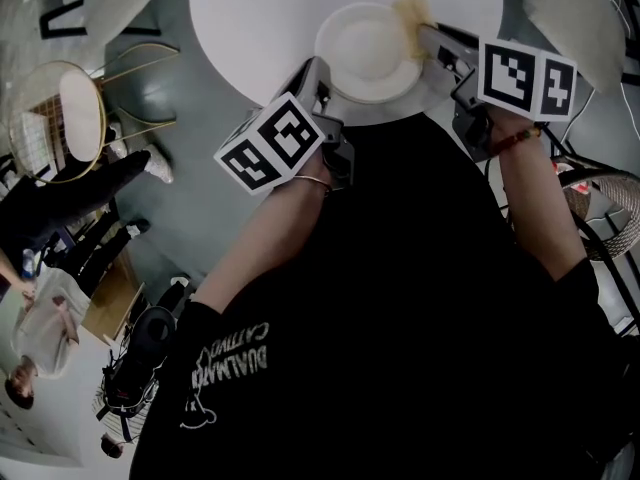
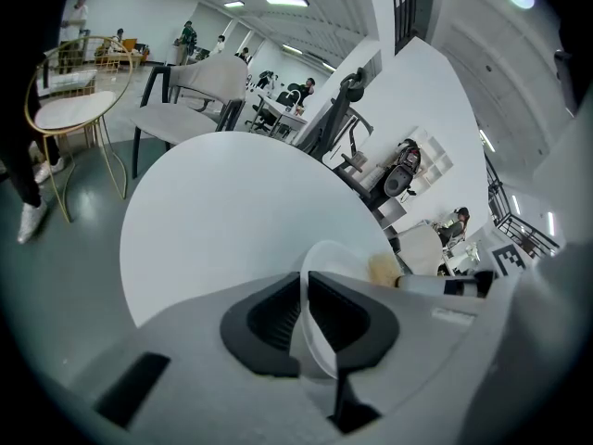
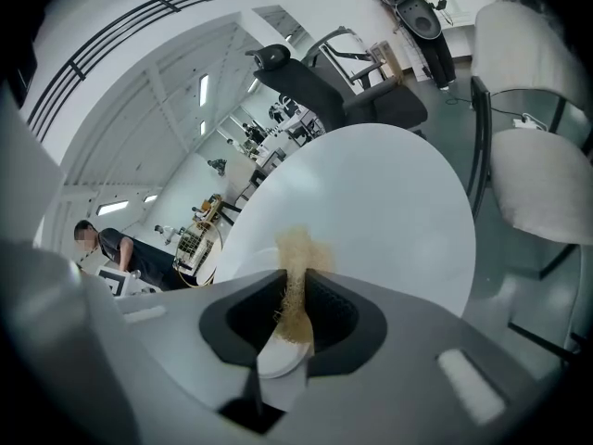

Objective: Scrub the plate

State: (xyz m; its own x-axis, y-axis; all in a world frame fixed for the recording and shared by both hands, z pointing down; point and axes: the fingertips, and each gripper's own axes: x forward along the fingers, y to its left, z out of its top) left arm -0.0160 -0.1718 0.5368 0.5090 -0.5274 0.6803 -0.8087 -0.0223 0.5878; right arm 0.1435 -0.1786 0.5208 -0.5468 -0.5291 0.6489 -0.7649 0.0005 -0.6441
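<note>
Just inside the table [image 1: 250,18] edge, left gripper [image 2: 307,309] pinches the plate [image 1: 365,48] rim.

Head view looks steeply down; both gripper views look closely along their jaws, sharing the table [image 1: 250,28].

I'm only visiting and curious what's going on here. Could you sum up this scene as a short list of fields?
setting: round white table
plate: white, at the table's near edge
left tool: shut on the plate's rim
right tool: shut on a tan scrubber, which is at the plate's far rim
stage: scrubbing seems under way
</note>
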